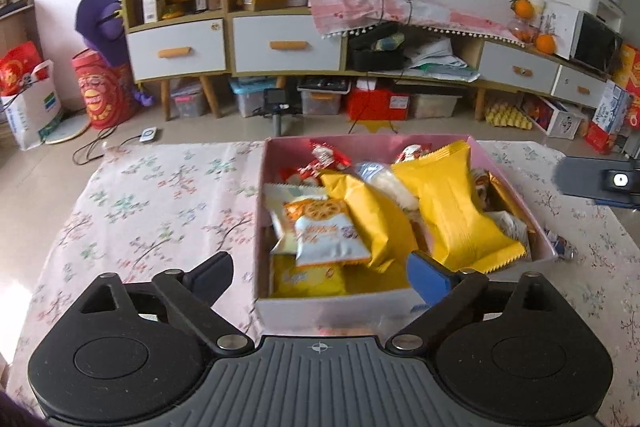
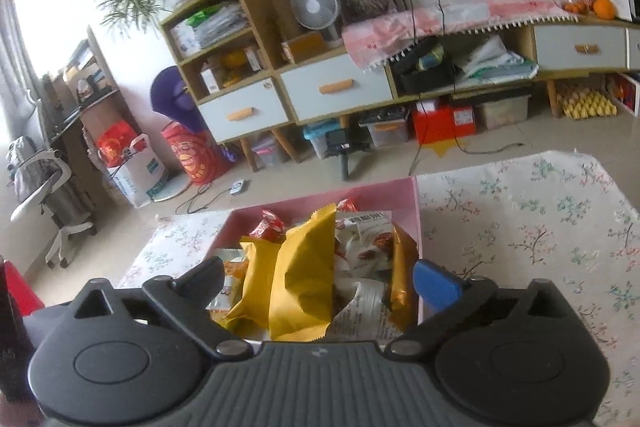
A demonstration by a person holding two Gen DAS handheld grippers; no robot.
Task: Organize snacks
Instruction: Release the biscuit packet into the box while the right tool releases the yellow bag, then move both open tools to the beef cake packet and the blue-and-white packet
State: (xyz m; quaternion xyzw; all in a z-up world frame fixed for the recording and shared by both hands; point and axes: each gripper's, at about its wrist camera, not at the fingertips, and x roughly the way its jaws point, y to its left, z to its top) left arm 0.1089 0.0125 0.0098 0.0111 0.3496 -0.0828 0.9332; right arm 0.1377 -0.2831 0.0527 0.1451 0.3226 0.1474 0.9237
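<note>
Both grippers, left gripper (image 1: pixel 320 271) and right gripper (image 2: pixel 320 281), hang wide and empty over the pink cardboard box (image 1: pixel 332 305) heaped with crinkly yellow snack packets (image 1: pixel 460 211) on the floral tablecloth (image 1: pixel 160 195), so back away gently without snagging wrappers.

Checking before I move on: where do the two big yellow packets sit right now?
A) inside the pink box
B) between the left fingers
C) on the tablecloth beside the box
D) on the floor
A: both yellow packets lie among other snacks inside the pink box.
</note>
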